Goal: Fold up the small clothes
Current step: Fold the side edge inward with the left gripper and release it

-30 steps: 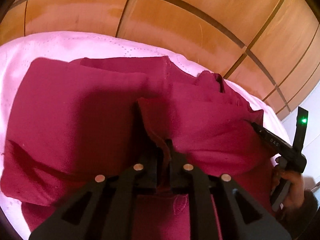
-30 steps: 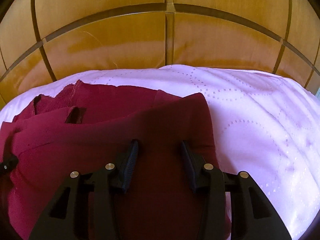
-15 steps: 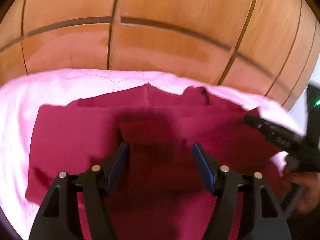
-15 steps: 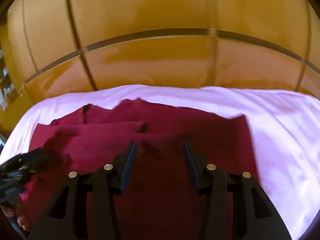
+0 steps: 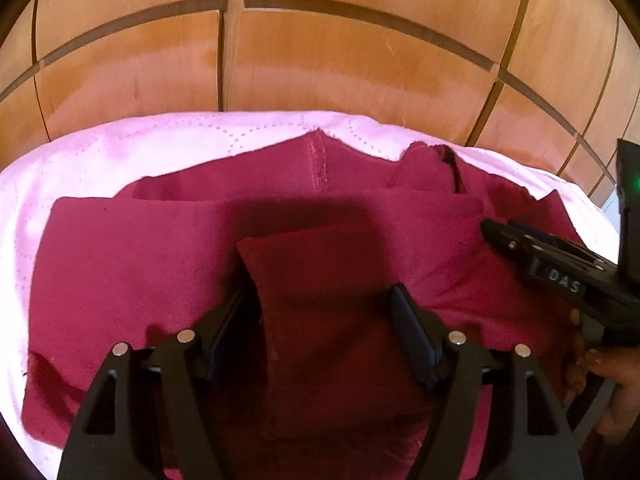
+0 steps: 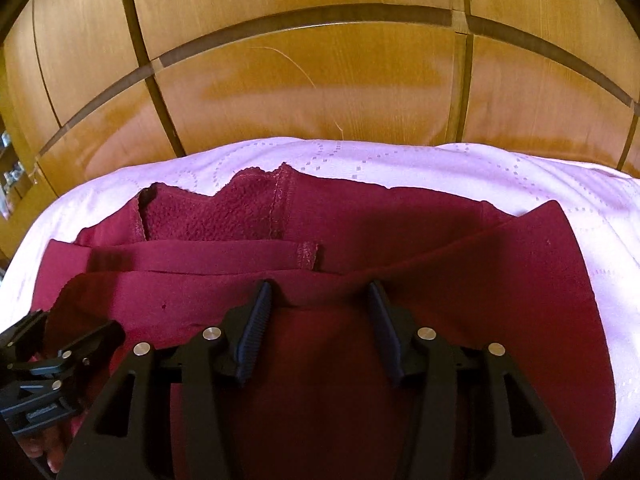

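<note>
Opening left tool (image 5: 324,300) over maroon garment (image 5: 132,276), seemingly not gripping.

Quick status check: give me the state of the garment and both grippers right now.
maroon garment: partly folded, lying on the pink sheet, top flap released.
left gripper: jaws opening, flap between them, not pinched.
right gripper: jaws opening, over the cloth, no grip.
</note>
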A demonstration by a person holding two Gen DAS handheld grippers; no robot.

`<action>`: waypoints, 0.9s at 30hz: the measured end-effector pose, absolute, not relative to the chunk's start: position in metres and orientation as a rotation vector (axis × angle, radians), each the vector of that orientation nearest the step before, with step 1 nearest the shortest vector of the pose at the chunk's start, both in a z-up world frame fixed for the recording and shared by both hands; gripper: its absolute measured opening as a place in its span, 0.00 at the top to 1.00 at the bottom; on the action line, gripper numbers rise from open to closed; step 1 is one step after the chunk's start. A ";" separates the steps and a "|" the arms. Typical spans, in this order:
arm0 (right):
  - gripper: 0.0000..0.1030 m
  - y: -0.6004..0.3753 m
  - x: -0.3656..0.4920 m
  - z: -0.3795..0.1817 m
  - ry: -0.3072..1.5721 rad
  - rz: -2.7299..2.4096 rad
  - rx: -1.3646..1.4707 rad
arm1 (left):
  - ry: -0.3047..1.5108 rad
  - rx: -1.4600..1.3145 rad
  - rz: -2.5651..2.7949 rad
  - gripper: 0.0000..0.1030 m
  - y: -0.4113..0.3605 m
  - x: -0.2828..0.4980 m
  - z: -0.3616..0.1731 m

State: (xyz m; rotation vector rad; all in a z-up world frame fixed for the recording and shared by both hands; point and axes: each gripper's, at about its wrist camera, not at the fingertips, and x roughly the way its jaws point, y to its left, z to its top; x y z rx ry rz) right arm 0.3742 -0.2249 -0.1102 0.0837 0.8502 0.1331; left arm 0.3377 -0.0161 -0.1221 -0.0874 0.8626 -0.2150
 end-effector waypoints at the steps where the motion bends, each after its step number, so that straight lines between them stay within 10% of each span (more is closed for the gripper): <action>1: 0.52 -0.224 0.378 -0.110 0.849 0.133 0.084 | 0.858 -0.093 -0.204 0.27 -0.016 0.334 -0.118; 5: 0.34 -0.226 0.363 -0.094 0.836 0.140 0.082 | 0.844 -0.093 -0.187 0.19 -0.008 0.308 -0.105; 27: 0.21 -0.236 0.313 -0.108 0.878 -0.011 -0.058 | 0.859 -0.145 -0.134 0.04 0.034 0.213 -0.116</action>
